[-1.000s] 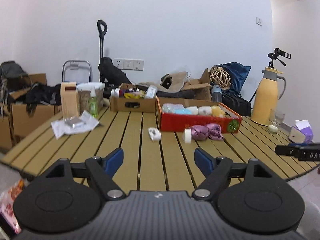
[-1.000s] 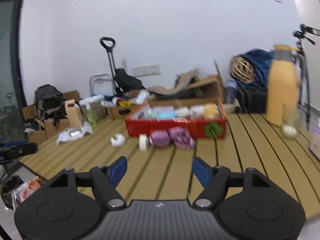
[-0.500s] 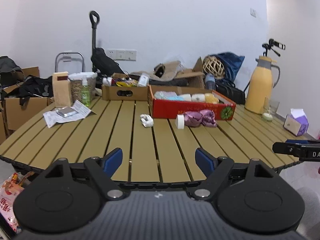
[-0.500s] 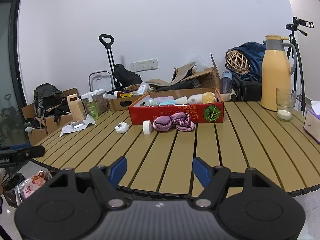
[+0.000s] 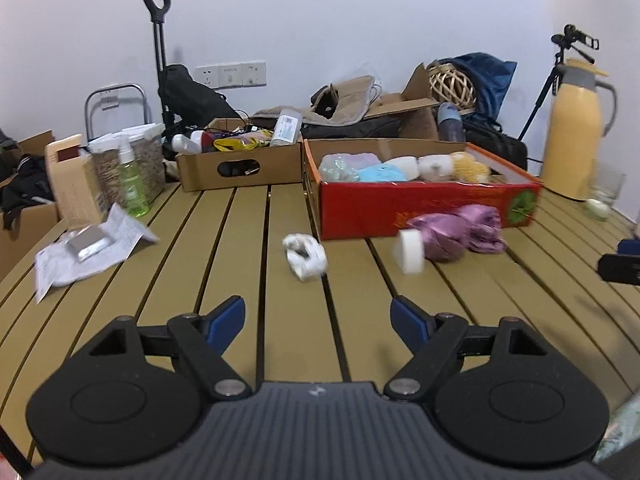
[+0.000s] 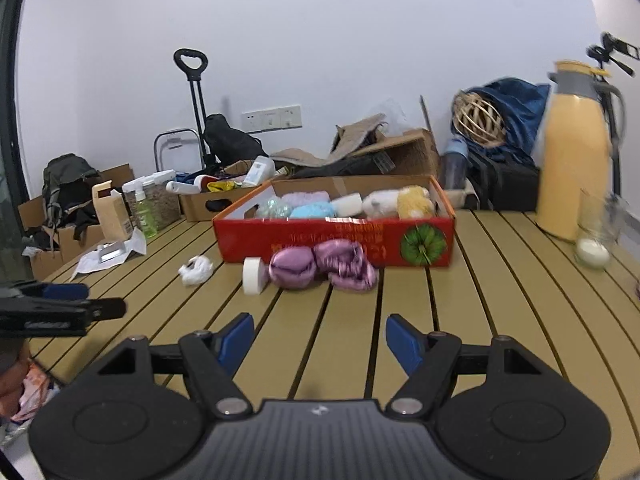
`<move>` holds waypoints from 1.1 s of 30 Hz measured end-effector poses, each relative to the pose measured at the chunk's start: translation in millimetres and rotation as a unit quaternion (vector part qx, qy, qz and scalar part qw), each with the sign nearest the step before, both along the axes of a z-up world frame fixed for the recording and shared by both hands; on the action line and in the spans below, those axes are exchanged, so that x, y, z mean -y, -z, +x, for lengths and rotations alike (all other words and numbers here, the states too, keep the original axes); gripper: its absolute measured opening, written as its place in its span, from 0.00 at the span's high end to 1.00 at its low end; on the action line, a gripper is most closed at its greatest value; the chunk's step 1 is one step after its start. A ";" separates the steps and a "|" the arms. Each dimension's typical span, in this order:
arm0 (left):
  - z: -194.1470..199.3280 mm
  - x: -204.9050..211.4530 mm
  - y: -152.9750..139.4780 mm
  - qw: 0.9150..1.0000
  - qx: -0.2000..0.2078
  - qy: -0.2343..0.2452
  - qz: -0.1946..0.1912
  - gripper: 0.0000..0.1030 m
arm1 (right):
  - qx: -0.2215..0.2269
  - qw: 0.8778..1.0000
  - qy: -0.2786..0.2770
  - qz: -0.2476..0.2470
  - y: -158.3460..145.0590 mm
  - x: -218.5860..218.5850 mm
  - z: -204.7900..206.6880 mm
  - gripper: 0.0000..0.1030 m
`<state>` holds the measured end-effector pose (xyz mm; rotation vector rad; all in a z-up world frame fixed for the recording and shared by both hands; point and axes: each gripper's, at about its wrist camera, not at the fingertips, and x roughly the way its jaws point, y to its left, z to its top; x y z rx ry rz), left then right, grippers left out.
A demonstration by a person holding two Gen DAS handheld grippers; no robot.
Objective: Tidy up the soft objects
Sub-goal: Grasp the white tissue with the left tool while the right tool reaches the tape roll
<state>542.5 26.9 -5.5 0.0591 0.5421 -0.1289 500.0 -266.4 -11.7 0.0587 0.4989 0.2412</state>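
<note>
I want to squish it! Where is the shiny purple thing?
The shiny purple thing lies on the table right in front of the red box, beside a white roll, ahead of both open grippers.

Slatted tan wooden table (image 5: 248,248). At far left: green translucent spray bottle (image 5: 133,184) beside beige carton box (image 5: 72,184); crumpled white paper sheet (image 5: 80,256) under small silver packet (image 5: 89,240). At back: open brown cardboard box with oval handle cutout (image 5: 240,164). At far right: tall yellow thermos jug with grey lid (image 6: 574,152), clear drinking glass (image 6: 598,216) just beside. Behind: woven rattan ball (image 6: 480,122), black trolley handle (image 6: 192,76), white wall sockets (image 5: 232,74).
</note>
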 end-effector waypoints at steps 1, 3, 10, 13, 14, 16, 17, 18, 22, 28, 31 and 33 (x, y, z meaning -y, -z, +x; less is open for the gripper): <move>13.4 -0.5 1.7 1.000 -0.004 0.000 -0.001 0.21 | 0.001 1.000 -0.003 -0.005 -1.2 -1.4 9.8 0.30; 44.1 -1.3 7.5 1.000 -0.018 -0.003 -0.003 0.21 | 0.007 1.000 -0.013 -0.014 -1.8 -4.6 33.3 0.30; 109.5 1.4 29.2 0.999 -0.039 -0.007 -0.007 0.33 | -0.036 0.999 -0.024 0.009 17.5 -5.4 128.3 0.30; 126.1 6.1 37.1 0.999 -0.048 0.009 -0.009 0.36 | -0.042 0.999 -0.022 0.015 27.0 -4.3 157.7 0.31; 130.5 7.1 39.7 0.999 -0.053 0.009 -0.010 0.39 | -0.044 0.999 -0.022 0.019 29.8 -4.4 166.2 0.31; 137.3 7.6 44.2 0.998 -0.063 0.012 -0.014 0.49 | -0.048 0.998 -0.023 0.024 35.4 -4.6 178.6 0.32; 138.0 7.9 45.1 0.998 -0.061 0.010 -0.014 0.56 | -0.051 0.998 -0.023 0.027 39.0 -4.1 182.6 0.33; 138.9 8.0 44.7 0.998 -0.060 0.013 -0.017 0.63 | -0.055 0.998 -0.020 0.031 43.2 -2.9 185.7 0.33; 138.0 10.6 43.6 0.998 -0.056 0.026 -0.031 0.84 | -0.085 0.994 -0.016 0.065 56.9 8.6 195.2 0.46; 123.0 19.7 33.6 0.998 -0.041 0.034 -0.036 0.87 | -0.100 0.990 -0.028 0.094 60.8 10.9 197.3 0.72; 105.2 18.6 26.0 0.997 -0.035 0.034 -0.053 0.87 | -0.101 0.993 -0.014 0.066 57.5 8.9 189.1 0.74; 92.3 17.7 22.5 0.997 -0.030 0.032 -0.059 0.87 | -0.090 0.995 0.014 0.033 53.7 8.7 179.6 0.66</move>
